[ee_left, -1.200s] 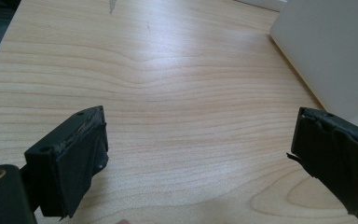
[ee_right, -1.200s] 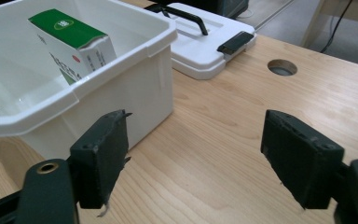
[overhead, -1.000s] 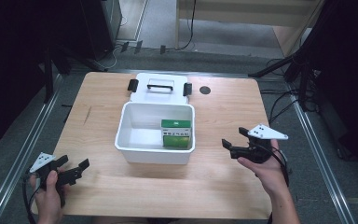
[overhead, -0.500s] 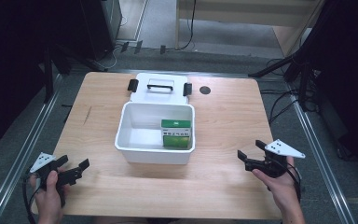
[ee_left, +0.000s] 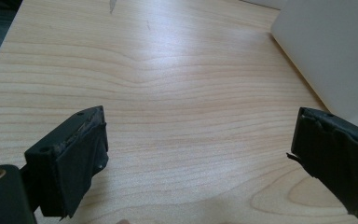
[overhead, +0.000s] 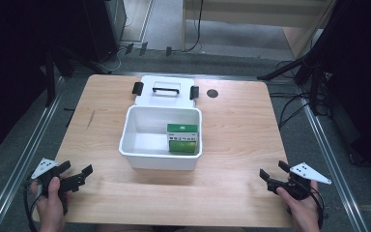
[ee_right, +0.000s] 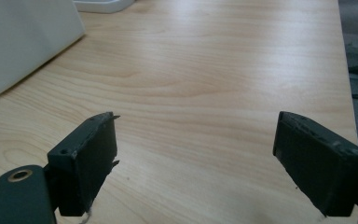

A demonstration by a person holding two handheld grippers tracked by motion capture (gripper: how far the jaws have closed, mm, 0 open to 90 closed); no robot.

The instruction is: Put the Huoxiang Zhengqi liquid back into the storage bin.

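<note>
A white bin (overhead: 159,162) stands open at the middle of the wooden table (overhead: 241,125), with a green box (overhead: 182,137) upright in its right half. The bin's white lid (overhead: 164,91), with a black handle and latches, lies flat behind it. My left gripper (overhead: 77,169) rests near the front left corner, open and empty (ee_left: 200,121), with the bin's wall (ee_left: 335,51) off to its right. My right gripper (overhead: 273,169) sits low near the front right corner; its jaws have just been opening and stand wide with nothing between them (ee_right: 196,121). The bin (ee_right: 23,37) shows at its upper left.
A small dark round hole (overhead: 212,93) marks the table's back edge right of the lid. Cables and black stands (overhead: 314,82) crowd the floor to the right, and a metal rail (overhead: 24,154) runs along the left side.
My right gripper has pulled back from beside the bin toward the table's front right corner and sunk lower. The left gripper has stayed put.
</note>
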